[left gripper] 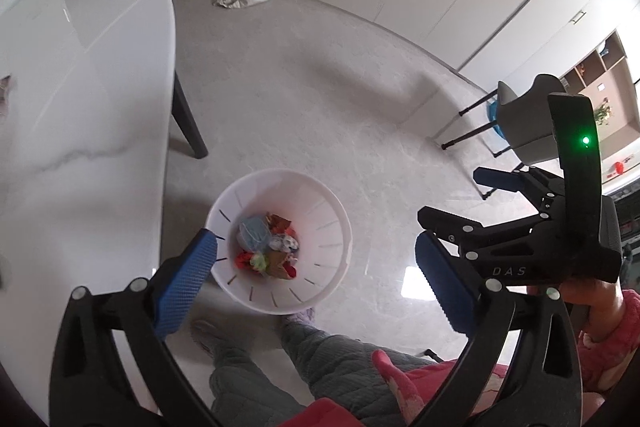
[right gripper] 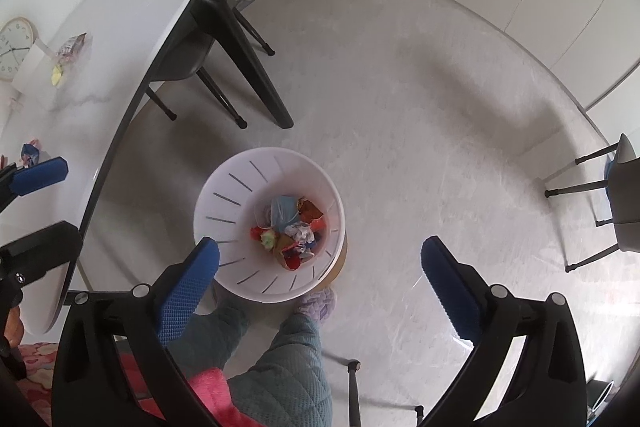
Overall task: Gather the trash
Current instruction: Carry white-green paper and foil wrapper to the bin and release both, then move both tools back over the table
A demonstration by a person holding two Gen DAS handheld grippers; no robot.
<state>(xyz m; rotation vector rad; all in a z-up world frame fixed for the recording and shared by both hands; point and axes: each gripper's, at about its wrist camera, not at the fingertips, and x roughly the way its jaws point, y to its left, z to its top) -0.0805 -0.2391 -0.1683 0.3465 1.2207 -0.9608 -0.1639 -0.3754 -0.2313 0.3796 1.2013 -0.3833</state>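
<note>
Both grippers' jaws spread, empty; white bin [right gripper: 224,187] holds crumpled trash [right gripper: 294,231].

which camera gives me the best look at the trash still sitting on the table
The right wrist view. It shows a crumpled wrapper, a yellow scrap and a blue wrapper on the white table. The left wrist view shows mostly bare tabletop, with only a blurred sliver of something at its left edge.

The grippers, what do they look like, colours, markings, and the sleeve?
Both the left gripper and right gripper have black frames, silver screws and blue textured pads. The right gripper's body shows white "DAS" lettering and a green light. The sleeve is fluffy pink.
</note>
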